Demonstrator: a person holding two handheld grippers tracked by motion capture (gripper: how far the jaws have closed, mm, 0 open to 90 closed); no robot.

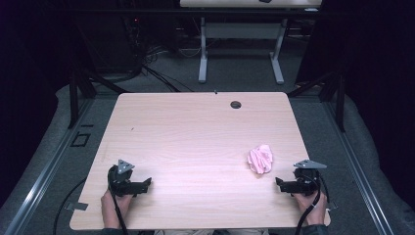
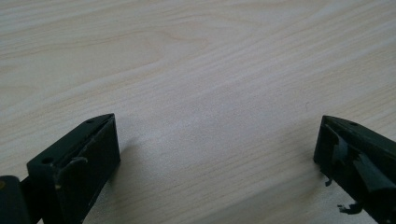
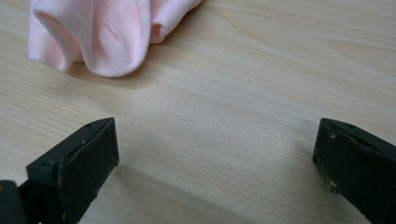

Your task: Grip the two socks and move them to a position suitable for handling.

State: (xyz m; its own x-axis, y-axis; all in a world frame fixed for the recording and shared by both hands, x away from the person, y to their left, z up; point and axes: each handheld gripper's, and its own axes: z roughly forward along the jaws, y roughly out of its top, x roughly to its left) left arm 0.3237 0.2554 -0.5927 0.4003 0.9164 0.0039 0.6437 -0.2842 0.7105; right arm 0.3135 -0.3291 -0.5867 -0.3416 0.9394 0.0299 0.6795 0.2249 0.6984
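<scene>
A crumpled pink cloth (image 1: pixel 260 158) lies on the light wooden table (image 1: pixel 195 142), right of centre toward the front. In the right gripper view the pink cloth (image 3: pixel 107 32) bunches at the top left, ahead of the jaws and apart from them. My right gripper (image 1: pixel 280 183) rests near the front right edge, just right of and below the cloth, open with bare wood between its jaws (image 3: pixel 217 140). My left gripper (image 1: pixel 147 183) sits near the front left corner, open over bare wood (image 2: pixel 217 140).
A dark round cable hole (image 1: pixel 236 104) sits near the table's far edge. Beyond the table stand a white desk frame (image 1: pixel 240 44) and cables on grey floor. Black stands flank both sides.
</scene>
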